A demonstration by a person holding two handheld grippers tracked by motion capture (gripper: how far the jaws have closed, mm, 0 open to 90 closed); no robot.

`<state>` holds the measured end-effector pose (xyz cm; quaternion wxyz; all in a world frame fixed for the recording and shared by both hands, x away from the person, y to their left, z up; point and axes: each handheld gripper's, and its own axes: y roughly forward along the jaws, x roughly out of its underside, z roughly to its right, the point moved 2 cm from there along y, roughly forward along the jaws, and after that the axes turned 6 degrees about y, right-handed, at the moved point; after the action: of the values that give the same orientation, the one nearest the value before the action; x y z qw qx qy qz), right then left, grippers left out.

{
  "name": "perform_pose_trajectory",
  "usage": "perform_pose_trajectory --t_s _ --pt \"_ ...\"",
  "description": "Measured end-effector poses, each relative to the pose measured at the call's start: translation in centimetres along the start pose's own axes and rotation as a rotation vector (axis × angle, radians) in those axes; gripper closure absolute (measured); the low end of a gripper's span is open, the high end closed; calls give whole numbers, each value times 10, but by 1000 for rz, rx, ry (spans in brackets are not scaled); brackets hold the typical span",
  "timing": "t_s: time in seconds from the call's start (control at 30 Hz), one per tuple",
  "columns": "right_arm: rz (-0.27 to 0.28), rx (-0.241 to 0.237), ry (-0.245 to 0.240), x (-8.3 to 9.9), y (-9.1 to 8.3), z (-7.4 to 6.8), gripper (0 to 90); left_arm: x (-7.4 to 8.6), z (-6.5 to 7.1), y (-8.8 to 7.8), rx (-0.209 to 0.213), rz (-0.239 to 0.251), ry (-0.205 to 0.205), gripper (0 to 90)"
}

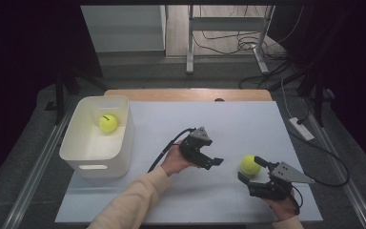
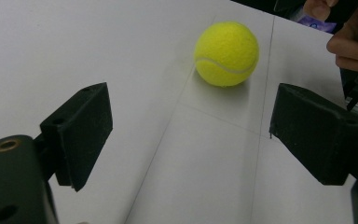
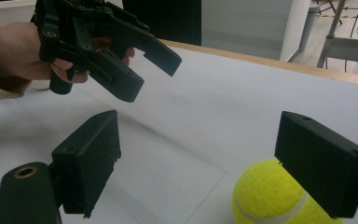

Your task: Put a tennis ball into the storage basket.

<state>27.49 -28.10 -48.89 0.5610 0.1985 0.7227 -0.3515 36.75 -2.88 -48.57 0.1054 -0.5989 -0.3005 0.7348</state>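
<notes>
My left gripper (image 1: pixel 214 162) jaws apart and empty, aimed right at the tennis ball (image 1: pixel 250 164), my right gripper (image 1: pixel 253 171) open, straddling that ball untouched, a second ball (image 1: pixel 108 123) in the white bin (image 1: pixel 71 150) far left

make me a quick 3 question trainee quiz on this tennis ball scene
1. True or false: the left gripper is shut on the tennis ball on the table.
2. Where is the other tennis ball? A in the white bin; B on the floor; C in a hand.
3. Which gripper is closer to the ball on the table?

Key: 1 false, its jaws stand open, nothing between them. 2 A. 3 the right gripper.
</notes>
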Motion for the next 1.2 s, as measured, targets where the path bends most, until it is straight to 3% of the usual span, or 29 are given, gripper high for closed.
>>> perform_pose_trajectory --t_s 1.2 --pt "13 -15 13 -2 -1 -2 139 -7 2 32 26 13 -7 129"
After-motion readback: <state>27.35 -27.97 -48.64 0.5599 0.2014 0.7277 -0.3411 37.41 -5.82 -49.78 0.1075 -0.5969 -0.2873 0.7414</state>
